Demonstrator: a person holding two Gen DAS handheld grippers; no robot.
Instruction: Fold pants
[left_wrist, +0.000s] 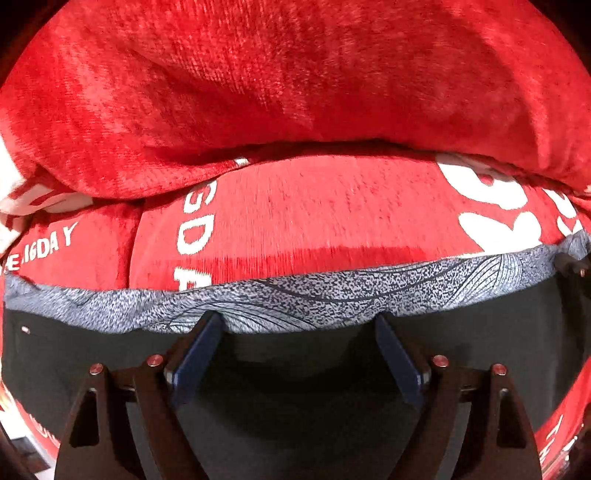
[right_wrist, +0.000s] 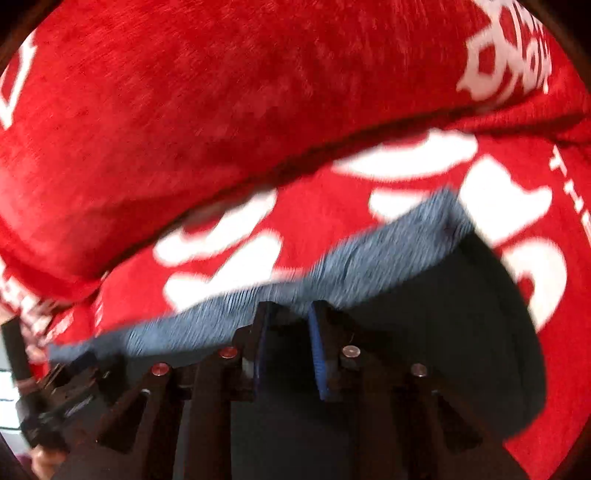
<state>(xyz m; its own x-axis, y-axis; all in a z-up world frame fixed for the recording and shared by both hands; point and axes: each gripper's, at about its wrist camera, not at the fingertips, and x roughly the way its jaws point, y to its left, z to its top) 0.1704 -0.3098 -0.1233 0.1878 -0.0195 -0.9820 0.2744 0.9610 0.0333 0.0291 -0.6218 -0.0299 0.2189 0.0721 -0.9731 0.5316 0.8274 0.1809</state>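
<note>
- I am looking down along both pairs of tongs at dark pants (left_wrist: 295, 369) lying on a red blanket (left_wrist: 295, 221) printed with white letters and shapes.
- The pants have a grey patterned band (left_wrist: 332, 295) along their far edge; beyond it a thick roll of the same red blanket rises across the far side.
- My left tongs (left_wrist: 301, 325) stand wide apart over the pants, tips at the near edge of the grey band, with nothing pinched between them.
- My right tongs (right_wrist: 290, 310) are nearly closed, a narrow gap showing between the blue pads. Their tips sit at the grey band, but the picture is smeared and I cannot tell whether they pinch cloth.
- My judgement: I am taking hold of the banded edge at two points, ready to make a fold. Next, the left tongs must close on the band; then both should lift and carry that edge over the pants together, keeping it straight.
- Hidden: the near part of the pants lies behind the tongs, so I cannot see the legs or how many folds exist. The right-hand corner of the band shows only in the blurred right view.
</note>
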